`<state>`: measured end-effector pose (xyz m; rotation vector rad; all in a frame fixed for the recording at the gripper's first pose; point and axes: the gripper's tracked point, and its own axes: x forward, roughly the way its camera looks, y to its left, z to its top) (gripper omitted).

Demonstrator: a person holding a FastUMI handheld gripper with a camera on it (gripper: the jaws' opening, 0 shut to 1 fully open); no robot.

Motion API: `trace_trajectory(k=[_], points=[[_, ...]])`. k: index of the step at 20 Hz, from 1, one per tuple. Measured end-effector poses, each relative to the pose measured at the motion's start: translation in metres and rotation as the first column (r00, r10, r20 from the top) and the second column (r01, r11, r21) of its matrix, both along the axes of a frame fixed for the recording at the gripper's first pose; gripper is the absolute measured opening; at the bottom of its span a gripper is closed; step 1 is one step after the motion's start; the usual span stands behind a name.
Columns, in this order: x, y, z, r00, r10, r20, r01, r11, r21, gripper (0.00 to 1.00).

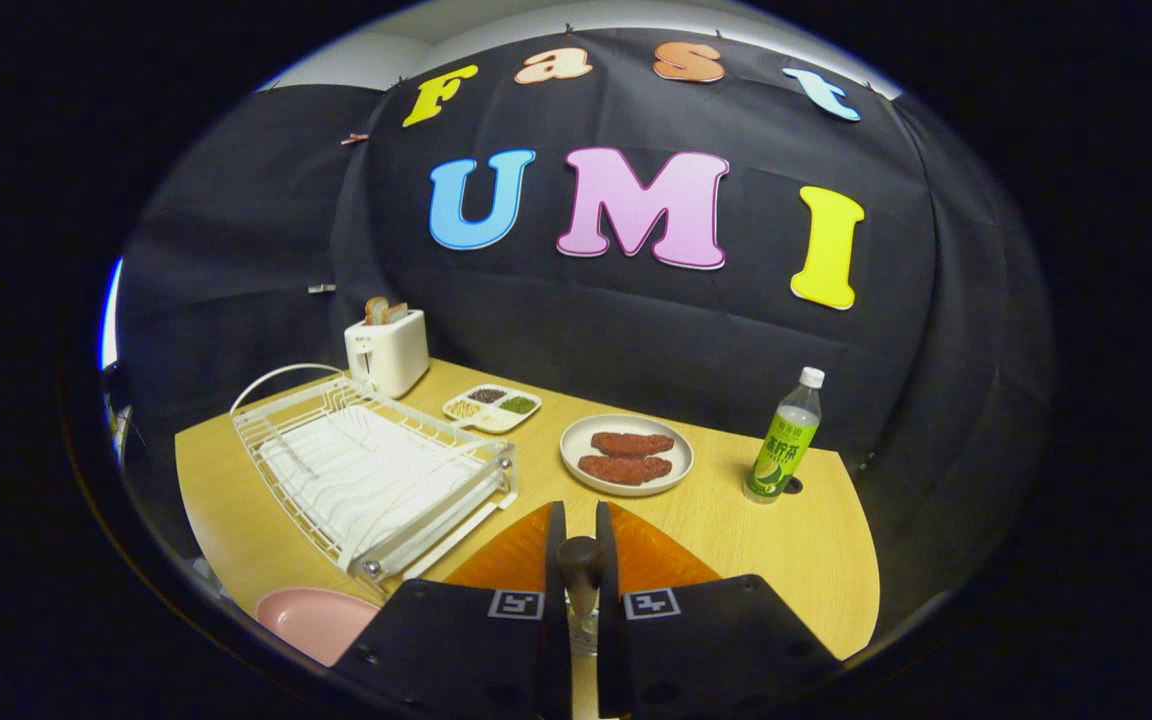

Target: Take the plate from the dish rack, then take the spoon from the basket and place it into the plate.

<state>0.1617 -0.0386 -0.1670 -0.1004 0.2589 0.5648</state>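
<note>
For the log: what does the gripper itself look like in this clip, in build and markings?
The gripper shows as two broad, flat, angular blocks side by side, each narrowing into a thin upright finger. Each block carries a small square black-and-white fiducial tag near its inner top corner. A few round screw holes dot the lower faces. No cables or sleeves are in sight.
</note>
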Motion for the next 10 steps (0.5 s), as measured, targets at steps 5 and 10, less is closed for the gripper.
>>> trace_trajectory(k=[5,10], points=[[-0.013,-0.011,0.048,0.999,-0.035,-0.011,0.036,0.997,0.065,0.14],[-0.053,-0.023,0.058,0.984,-0.167,-0.067,0.17,0.985,0.043,0.14]])
